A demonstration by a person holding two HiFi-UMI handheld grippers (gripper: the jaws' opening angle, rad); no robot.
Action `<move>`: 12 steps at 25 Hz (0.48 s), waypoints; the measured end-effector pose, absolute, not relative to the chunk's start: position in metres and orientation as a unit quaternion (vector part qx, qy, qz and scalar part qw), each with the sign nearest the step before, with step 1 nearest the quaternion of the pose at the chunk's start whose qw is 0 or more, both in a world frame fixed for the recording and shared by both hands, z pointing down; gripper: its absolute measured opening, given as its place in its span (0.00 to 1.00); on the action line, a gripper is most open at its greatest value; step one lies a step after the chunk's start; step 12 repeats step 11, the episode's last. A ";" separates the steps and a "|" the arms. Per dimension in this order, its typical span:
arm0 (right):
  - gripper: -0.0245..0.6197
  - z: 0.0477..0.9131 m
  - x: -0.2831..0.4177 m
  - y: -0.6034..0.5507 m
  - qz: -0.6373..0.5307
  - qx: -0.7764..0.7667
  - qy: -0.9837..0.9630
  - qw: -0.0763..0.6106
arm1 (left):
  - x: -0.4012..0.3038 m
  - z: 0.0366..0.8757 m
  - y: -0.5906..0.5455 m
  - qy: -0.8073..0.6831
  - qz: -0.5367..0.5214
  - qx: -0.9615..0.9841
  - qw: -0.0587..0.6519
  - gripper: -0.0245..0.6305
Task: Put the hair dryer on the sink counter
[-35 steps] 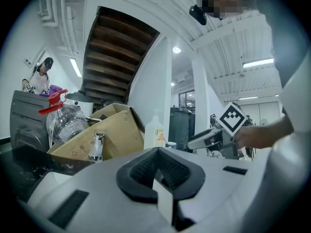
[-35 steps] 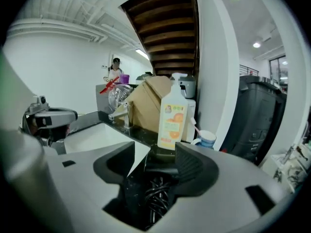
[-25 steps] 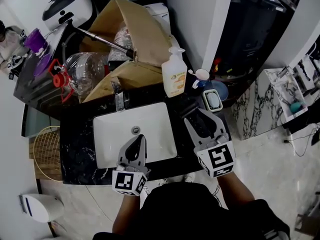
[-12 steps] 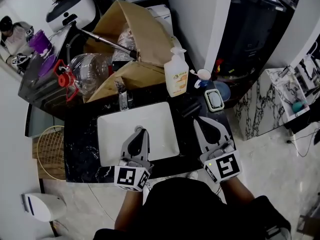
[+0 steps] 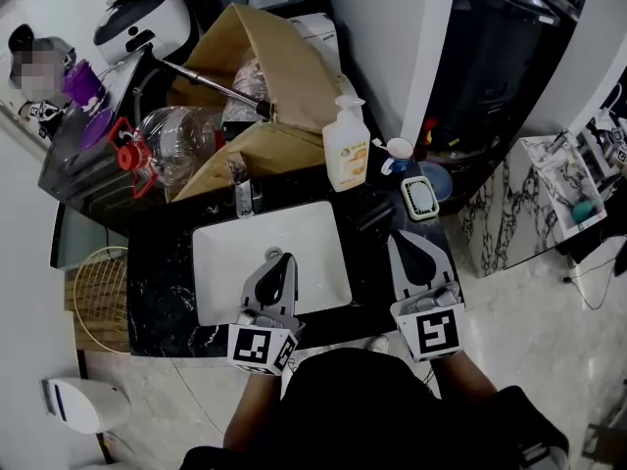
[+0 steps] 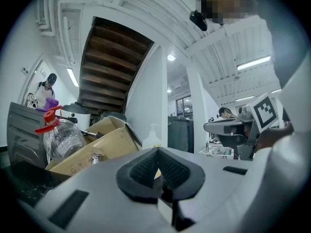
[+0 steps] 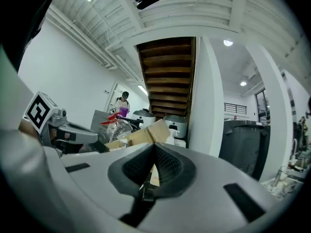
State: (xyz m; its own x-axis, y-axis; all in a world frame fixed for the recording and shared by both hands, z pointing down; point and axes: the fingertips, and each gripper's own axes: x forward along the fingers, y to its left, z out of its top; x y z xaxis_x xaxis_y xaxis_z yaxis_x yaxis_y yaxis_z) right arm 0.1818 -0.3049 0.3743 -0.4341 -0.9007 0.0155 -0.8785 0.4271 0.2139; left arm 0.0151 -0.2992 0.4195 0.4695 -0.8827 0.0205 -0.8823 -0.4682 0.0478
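A black counter (image 5: 157, 282) holds a white sink (image 5: 265, 253). To the sink's right lies a dark shape (image 5: 375, 215), apparently the hair dryer, hard to make out against the black top. My right gripper (image 5: 404, 238) hovers just in front of it, apart from it, shut with nothing between the pads. Over the sink's front edge my left gripper (image 5: 277, 260) is shut and empty too. In the left gripper view (image 6: 156, 150) and the right gripper view (image 7: 154, 148) the pads meet on nothing.
A soap pump bottle (image 5: 347, 150), a white cup (image 5: 397, 149) and a small dish (image 5: 416, 196) stand behind the right gripper. The faucet (image 5: 242, 196), a cardboard box (image 5: 265, 76) and a glass jar (image 5: 171, 145) crowd the back. A wire basket (image 5: 93, 297) sits left of the counter.
The right gripper's jaws went from open to shut and it pulled back toward me, away from the dark shape. The left gripper also drew back slightly.
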 end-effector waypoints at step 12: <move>0.04 0.379 0.181 -0.306 -0.068 0.531 -0.842 0.071 | 0.016 0.412 -0.295 -0.514 -0.004 0.858 0.023 0.03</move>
